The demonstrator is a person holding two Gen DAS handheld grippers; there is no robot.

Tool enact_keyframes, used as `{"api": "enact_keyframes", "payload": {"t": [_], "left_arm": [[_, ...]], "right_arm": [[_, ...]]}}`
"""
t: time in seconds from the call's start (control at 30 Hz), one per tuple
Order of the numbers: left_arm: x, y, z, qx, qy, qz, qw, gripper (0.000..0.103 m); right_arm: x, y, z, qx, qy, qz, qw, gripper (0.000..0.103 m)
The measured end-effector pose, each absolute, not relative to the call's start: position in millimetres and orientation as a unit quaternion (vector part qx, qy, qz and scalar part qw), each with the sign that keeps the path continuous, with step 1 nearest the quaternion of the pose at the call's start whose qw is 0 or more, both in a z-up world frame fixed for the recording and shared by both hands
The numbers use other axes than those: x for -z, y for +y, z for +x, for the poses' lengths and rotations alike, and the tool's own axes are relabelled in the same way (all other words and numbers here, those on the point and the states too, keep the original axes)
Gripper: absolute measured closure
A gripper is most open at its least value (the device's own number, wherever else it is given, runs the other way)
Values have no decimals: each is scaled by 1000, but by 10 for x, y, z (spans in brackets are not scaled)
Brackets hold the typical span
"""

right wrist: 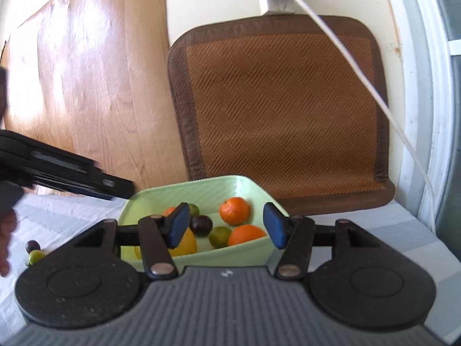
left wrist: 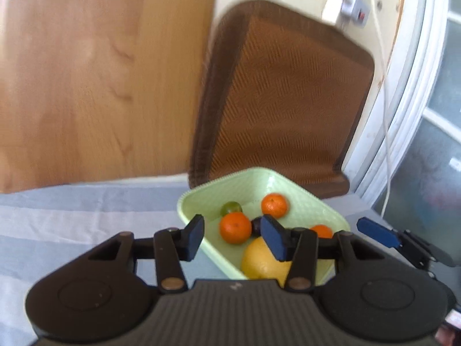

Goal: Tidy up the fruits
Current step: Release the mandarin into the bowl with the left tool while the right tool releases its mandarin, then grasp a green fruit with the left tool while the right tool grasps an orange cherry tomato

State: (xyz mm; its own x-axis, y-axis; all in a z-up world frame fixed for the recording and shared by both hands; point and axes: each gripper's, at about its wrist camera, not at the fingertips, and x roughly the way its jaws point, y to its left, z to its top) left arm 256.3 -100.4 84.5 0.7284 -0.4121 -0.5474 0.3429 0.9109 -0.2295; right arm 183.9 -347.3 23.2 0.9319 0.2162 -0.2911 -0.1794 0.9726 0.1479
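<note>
While both grippers hang over the striped cloth (left wrist: 72,225), the green tray (left wrist: 319,210) sits at the middle of each view, its far end near a brown mat (right wrist: 282,109) that stands against the wall. Seen from the left wrist, the left gripper (left wrist: 234,238) has its fingers spread wide with nothing between them — they frame the near corner of the tray. Inside lie three oranges; the nearest orange (left wrist: 235,227) sits at centre, a second (left wrist: 274,205) at 1 o'clock from it, and a third is half hidden behind the right finger. A green fruit (left wrist: 231,208) lies at 11 o'clock from the nearest orange, a dark plum (left wrist: 256,226) touches its right side, and a yellow fruit (left wrist: 262,262) fills the near end. The right gripper (right wrist: 227,227) is likewise wide and empty, held over the tray. Out on the cloth at 9 o'clock in the right view, a loose plum (right wrist: 32,246) and small green fruit (right wrist: 36,256) lie touching — well apart from the tray.
</note>
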Motion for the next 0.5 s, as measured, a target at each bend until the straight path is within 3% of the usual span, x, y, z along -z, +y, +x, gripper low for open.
{"api": "enact_keyframes", "payload": {"t": [0.17, 0.27, 0.5], "left_arm": [[-932, -364, 2012, 166, 282, -76, 942, 58], [-819, -60, 1764, 124, 284, -66, 949, 58], [-564, 159, 1646, 112, 304, -76, 943, 58]], "right_arm": [[-266, -3561, 1770, -93, 134, 86, 983, 46], [-300, -3552, 1724, -97, 145, 106, 979, 52], [-333, -3102, 1346, -190, 185, 105, 958, 52]]}}
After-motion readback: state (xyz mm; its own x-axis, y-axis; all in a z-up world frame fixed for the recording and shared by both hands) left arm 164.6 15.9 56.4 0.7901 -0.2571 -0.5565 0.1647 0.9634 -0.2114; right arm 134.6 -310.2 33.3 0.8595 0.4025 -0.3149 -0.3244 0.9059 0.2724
